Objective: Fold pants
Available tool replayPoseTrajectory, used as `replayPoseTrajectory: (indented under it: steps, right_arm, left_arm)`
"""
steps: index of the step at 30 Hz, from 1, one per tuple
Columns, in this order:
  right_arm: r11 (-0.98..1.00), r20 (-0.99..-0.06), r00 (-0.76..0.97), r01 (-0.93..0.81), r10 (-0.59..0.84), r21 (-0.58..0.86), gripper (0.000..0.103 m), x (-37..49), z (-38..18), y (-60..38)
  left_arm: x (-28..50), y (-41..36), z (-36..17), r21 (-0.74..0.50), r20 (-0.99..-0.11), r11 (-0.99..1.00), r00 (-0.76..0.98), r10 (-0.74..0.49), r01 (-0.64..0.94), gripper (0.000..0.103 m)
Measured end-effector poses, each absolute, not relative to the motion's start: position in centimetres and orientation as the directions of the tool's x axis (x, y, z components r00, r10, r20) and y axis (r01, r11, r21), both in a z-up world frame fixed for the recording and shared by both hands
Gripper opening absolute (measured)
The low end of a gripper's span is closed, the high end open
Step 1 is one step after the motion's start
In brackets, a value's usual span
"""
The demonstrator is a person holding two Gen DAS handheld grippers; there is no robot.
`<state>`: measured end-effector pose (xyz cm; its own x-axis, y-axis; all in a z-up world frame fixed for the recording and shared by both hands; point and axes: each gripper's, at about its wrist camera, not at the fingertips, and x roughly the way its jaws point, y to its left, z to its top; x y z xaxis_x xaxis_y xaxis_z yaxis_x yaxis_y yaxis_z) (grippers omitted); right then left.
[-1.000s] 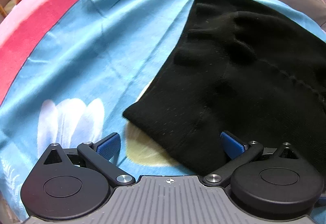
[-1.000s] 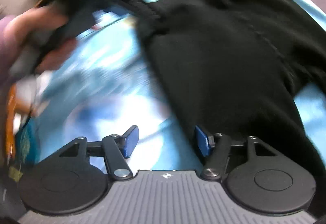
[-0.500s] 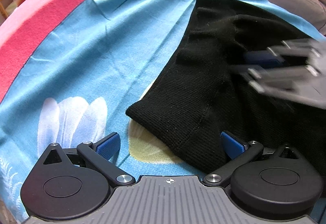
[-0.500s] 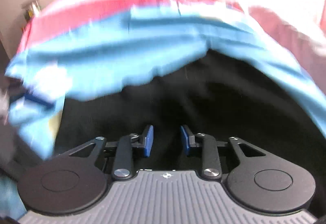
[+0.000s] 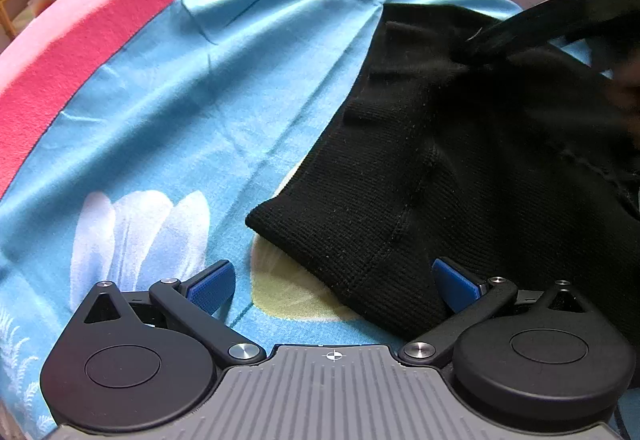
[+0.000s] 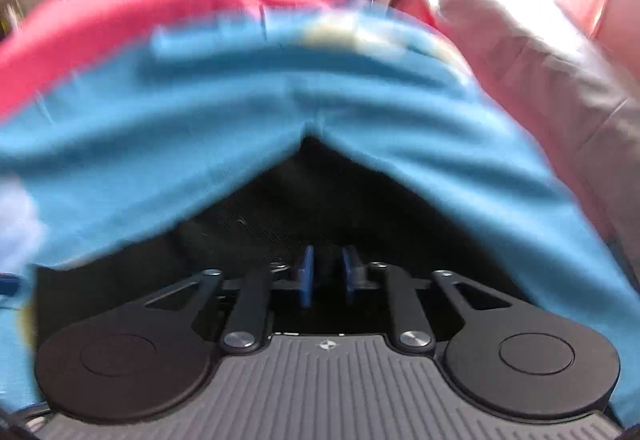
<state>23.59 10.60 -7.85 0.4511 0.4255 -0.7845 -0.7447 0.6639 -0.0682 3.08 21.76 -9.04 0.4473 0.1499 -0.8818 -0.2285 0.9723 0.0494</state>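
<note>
- The black pants (image 5: 460,176) lay on a blue flowered bed sheet (image 5: 192,112), with a red-pink blanket (image 5: 80,40) along the sheet's far left edge.
- The left hand-held gripper (image 5: 332,284) hovered low over the near corner of the pants, its blue pads (image 5: 210,282) spread wide; the corner lay between them, not pinched.
- The right hand-held gripper (image 6: 326,274) sat over the far part of the pants (image 6: 312,200), its jaws closing, almost together, with black cloth in the narrow gap; whether the pads pressed it could not be told.
- From the left wrist view, the right hand-held gripper (image 5: 520,36) showed as a dark blur over the pants' far right side.
</note>
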Motion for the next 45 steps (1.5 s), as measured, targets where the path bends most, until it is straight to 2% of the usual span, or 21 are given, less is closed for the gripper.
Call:
replayPoseTrajectory:
  steps: [2, 4, 8, 10, 13, 17, 19, 21, 22, 23, 25, 27, 28, 29, 32, 34, 37, 41, 42, 43, 45]
  right_arm:
    - [0.659, -0.689, 0.544, -0.741, 0.479, -0.127, 0.019, 23.4, -7.9, 11.7]
    - [0.686, -0.637, 0.582, -0.719, 0.506, -0.112, 0.025, 23.9, -8.2, 12.5]
    - [0.709, -0.648, 0.576, -0.701, 0.498, -0.079, 0.025, 23.5, -6.5, 11.4]
    - [0.720, -0.622, 0.579, -0.693, 0.527, -0.035, 0.025, 21.4, -4.9, 8.8]
    - [0.748, -0.706, 0.541, -0.663, 0.458, -0.023, 0.024, 20.1, -6.7, 8.1]
    - [0.753, -0.651, 0.575, -0.658, 0.495, -0.010, 0.028, 22.6, -8.7, 9.0]
    - [0.778, -0.688, 0.533, -0.625, 0.492, 0.072, 0.028, 24.0, -7.7, 9.0]
    - [0.791, -0.666, 0.537, -0.597, 0.518, 0.133, 0.042, 23.5, -6.2, 7.1]
    - [0.811, -0.646, 0.581, -0.575, 0.496, 0.106, 0.059, 22.5, -5.6, 5.8]
    - [0.842, -0.631, 0.629, -0.536, 0.453, 0.070, 0.067, 21.2, -5.1, 4.3]
    - [0.892, -0.639, 0.676, -0.450, 0.366, 0.035, 0.066, 19.7, -5.7, 1.9]
    - [0.925, -0.700, 0.659, -0.381, 0.273, 0.002, 0.063, 20.7, -8.0, 0.7]
    - [0.936, -0.722, 0.643, -0.353, 0.256, 0.017, 0.070, 21.9, -9.4, 0.1]
    - [0.932, -0.672, 0.676, -0.358, 0.302, 0.059, 0.069, 22.4, -9.5, -0.6]
    - [0.947, -0.665, 0.691, -0.311, 0.281, 0.077, 0.065, 23.8, -8.1, -1.3]
    - [0.945, -0.603, 0.733, -0.302, 0.315, 0.127, 0.072, 22.2, -6.5, -3.5]
    - [0.961, -0.629, 0.734, -0.260, 0.257, 0.090, 0.072, 19.6, -6.5, -6.0]
    - [0.972, -0.717, 0.669, -0.229, 0.196, 0.053, 0.065, 21.3, -9.8, -7.9]
    - [0.971, -0.682, 0.697, -0.225, 0.222, 0.086, 0.061, 22.0, -9.7, -8.8]
    - [0.975, -0.674, 0.709, -0.201, 0.209, 0.090, 0.052, 22.5, -9.1, -9.2]
    - [0.988, -0.653, 0.743, -0.135, 0.151, 0.075, 0.056, 22.7, -7.6, -10.4]
  left_arm:
    - [3.0, 21.7, -9.1, 0.050, -0.881, 0.973, 0.450, 0.149, -0.226, 0.103]
    - [3.0, 21.7, -9.1, 0.051, -0.878, 0.973, 0.455, 0.151, -0.224, 0.103]
    - [2.9, 21.8, -9.1, 0.046, -0.878, 0.974, 0.456, 0.146, -0.223, 0.103]
    - [2.8, 21.8, -9.1, 0.045, -0.876, 0.974, 0.460, 0.146, -0.223, 0.103]
    - [2.7, 21.7, -9.1, 0.045, -0.873, 0.974, 0.466, 0.147, -0.222, 0.103]
    - [2.9, 21.5, -9.1, 0.052, -0.875, 0.974, 0.460, 0.152, -0.222, 0.103]
    - [3.2, 21.6, -9.1, 0.051, -0.882, 0.974, 0.448, 0.147, -0.219, 0.103]
    - [3.2, 21.7, -9.1, 0.051, -0.883, 0.976, 0.448, 0.143, -0.211, 0.103]
    - [3.3, 21.7, -9.1, 0.050, -0.883, 0.977, 0.448, 0.140, -0.207, 0.103]
    - [3.3, 21.8, -9.1, 0.048, -0.884, 0.978, 0.448, 0.137, -0.203, 0.103]
    - [3.5, 21.9, -9.1, 0.046, -0.887, 0.978, 0.443, 0.133, -0.201, 0.103]
    - [3.6, 21.9, -9.1, 0.051, -0.889, 0.979, 0.438, 0.135, -0.198, 0.103]
    - [3.7, 21.9, -9.1, 0.052, -0.891, 0.980, 0.434, 0.133, -0.194, 0.103]
    - [3.8, 21.9, -8.9, 0.050, -0.894, 0.981, 0.430, 0.128, -0.190, 0.103]
    - [3.8, 21.7, -6.9, 0.031, -0.876, 0.987, 0.471, 0.102, -0.157, 0.103]
    - [3.8, 21.0, -4.9, 0.058, -0.838, 0.991, 0.533, 0.116, -0.125, 0.103]
    - [5.8, 19.8, -3.4, 0.060, -0.803, 0.996, 0.589, 0.089, -0.067, 0.103]
    - [11.2, 17.7, -4.5, 0.067, -0.786, 0.997, 0.614, 0.068, -0.026, 0.103]
    - [13.1, 17.1, -5.5, 0.067, -0.795, 0.998, 0.604, 0.066, -0.020, 0.103]
    - [14.5, 16.6, -6.5, 0.068, -0.811, 0.997, 0.581, 0.067, -0.020, 0.103]
    - [16.7, 16.0, -8.7, 0.077, -0.843, 0.997, 0.532, 0.080, -0.027, 0.103]
